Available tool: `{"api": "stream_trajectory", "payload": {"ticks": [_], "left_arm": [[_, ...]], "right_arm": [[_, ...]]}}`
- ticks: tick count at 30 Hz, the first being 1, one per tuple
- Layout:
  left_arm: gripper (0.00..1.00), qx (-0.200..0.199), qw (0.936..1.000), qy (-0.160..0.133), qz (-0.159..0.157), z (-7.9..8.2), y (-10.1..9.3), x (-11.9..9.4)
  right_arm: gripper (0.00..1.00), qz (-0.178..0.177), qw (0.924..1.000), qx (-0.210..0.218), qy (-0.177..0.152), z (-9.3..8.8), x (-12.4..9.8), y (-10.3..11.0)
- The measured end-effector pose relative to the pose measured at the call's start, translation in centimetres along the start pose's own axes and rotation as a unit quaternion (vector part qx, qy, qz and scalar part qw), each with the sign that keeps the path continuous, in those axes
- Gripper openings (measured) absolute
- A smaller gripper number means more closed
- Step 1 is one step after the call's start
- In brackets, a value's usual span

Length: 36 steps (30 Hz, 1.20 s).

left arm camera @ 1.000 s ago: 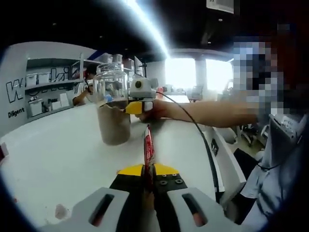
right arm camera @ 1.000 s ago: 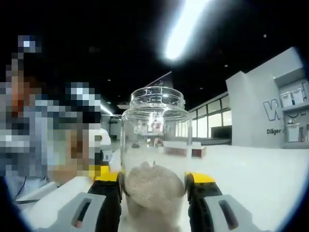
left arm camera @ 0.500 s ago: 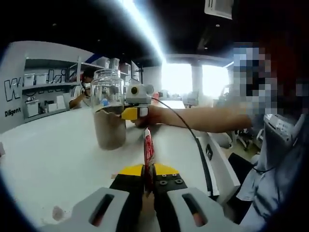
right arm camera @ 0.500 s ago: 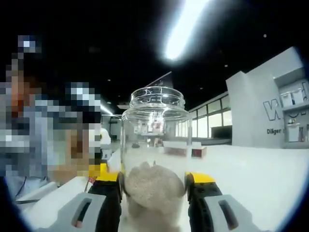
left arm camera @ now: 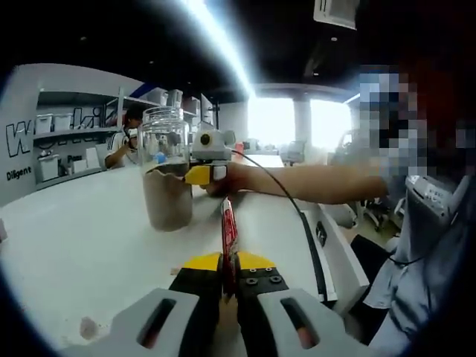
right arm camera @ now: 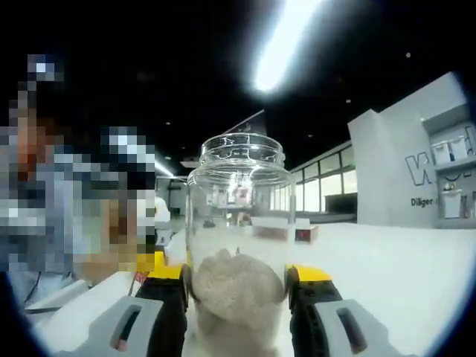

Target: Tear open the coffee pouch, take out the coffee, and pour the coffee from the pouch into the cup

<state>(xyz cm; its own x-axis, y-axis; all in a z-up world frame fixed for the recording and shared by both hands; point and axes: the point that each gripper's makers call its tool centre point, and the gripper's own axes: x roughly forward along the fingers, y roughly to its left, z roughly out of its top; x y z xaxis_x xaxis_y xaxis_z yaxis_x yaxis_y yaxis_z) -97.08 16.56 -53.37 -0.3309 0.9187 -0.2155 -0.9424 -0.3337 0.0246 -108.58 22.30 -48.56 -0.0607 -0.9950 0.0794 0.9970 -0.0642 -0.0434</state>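
Note:
A clear glass jar (right arm camera: 238,223) with brown coffee powder heaped in its lower part stands on the white table; my right gripper (right arm camera: 238,286) is shut on its sides. In the left gripper view the same jar (left arm camera: 166,178) stands at the far left of centre, with the right gripper (left arm camera: 207,172) and the person's hand against its right side. My left gripper (left arm camera: 228,266) is shut on a thin red coffee pouch (left arm camera: 228,234) that sticks up edge-on, to the right of the jar and nearer the camera.
The white table (left arm camera: 89,245) spreads wide on the left; its right edge (left arm camera: 320,238) runs past the person's forearm (left arm camera: 320,180). A cable (left arm camera: 297,216) trails along the table. Shelves with boxes (left arm camera: 59,141) stand at the far left. A small brown spot (left arm camera: 88,327) lies near.
The left gripper view has shifted slightly, so the jar sits a little further left and lower in it. The right gripper still holds the jar; nothing was let go.

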Motion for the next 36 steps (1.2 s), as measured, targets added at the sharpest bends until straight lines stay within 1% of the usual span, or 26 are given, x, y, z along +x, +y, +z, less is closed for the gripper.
{"api": "stream_trajectory", "payload": {"ticks": [5, 17, 26, 36], "left_arm": [[0.09, 0.0, 1.0, 0.001, 0.0, 0.0, 0.1, 0.0], [0.08, 0.001, 1.0, 0.0, -0.002, 0.0, -0.1, 0.0], [0.08, -0.001, 1.0, 0.0, -0.002, 0.0, -0.1, 0.0], [0.08, -0.001, 1.0, 0.003, -0.005, 0.0, -0.3, 0.0]], "right_arm": [[0.54, 0.02, 0.9998, 0.001, 0.0, 0.0, 0.5, 1.3], [0.54, 0.04, 0.9992, 0.001, 0.005, -0.2, 0.9, 3.3], [0.53, 0.052, 0.9986, 0.002, 0.007, -0.3, 1.0, 3.5], [0.53, 0.073, 0.9973, 0.002, 0.009, -0.4, 1.5, 4.9]]}}
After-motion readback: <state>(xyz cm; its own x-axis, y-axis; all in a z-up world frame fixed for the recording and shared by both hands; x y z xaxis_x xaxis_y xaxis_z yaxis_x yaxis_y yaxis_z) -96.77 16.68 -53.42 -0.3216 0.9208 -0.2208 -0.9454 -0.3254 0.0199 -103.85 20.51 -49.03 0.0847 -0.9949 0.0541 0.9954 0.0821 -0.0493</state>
